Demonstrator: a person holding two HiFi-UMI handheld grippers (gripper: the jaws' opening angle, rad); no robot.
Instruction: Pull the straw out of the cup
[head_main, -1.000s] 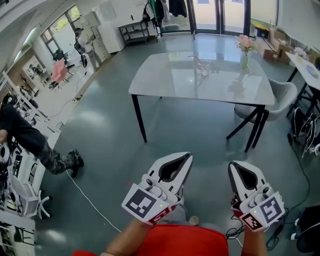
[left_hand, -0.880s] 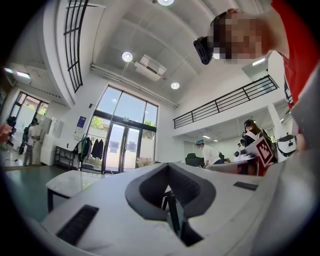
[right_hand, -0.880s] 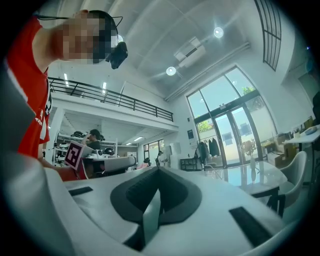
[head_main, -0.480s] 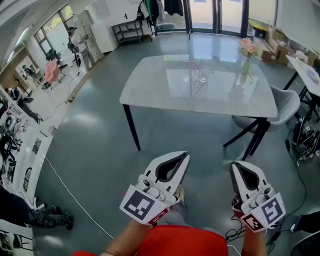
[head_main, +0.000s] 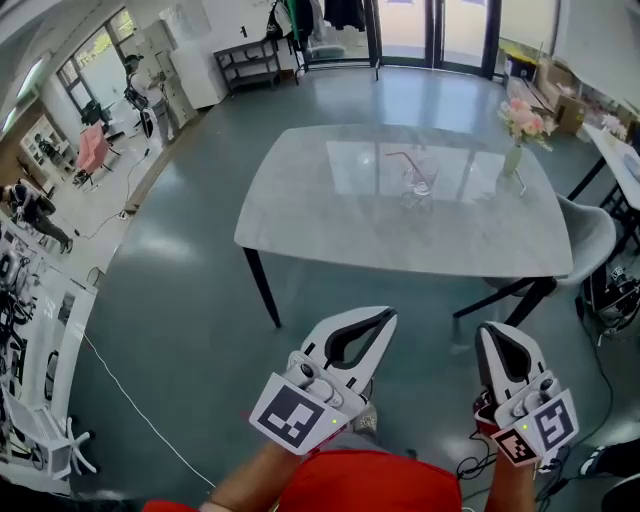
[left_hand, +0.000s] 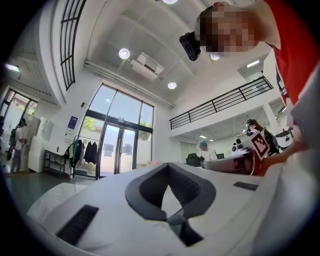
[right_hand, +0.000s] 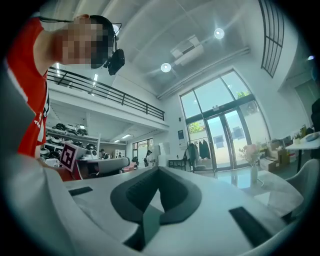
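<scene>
A clear cup (head_main: 417, 180) with a thin red straw (head_main: 401, 158) leaning to the left stands on the far half of the pale table (head_main: 330, 215) in the head view. Both grippers are held low in front of my red shirt, well short of the table and apart from the cup. My left gripper (head_main: 386, 316) is shut with nothing in it; its jaws (left_hand: 167, 166) meet at the tips. My right gripper (head_main: 497, 329) is likewise shut and empty (right_hand: 159, 169). Neither gripper view shows the cup.
A vase of pink flowers (head_main: 522, 125) stands at the table's far right corner, also in the right gripper view (right_hand: 251, 159). A grey chair (head_main: 590, 235) sits at the table's right side. A white cable (head_main: 140, 410) runs over the floor at left. Shelving and people are far left.
The table and cup have come nearer and lower in the head view as I walked toward them. Both grippers kept their pose and stayed shut.
</scene>
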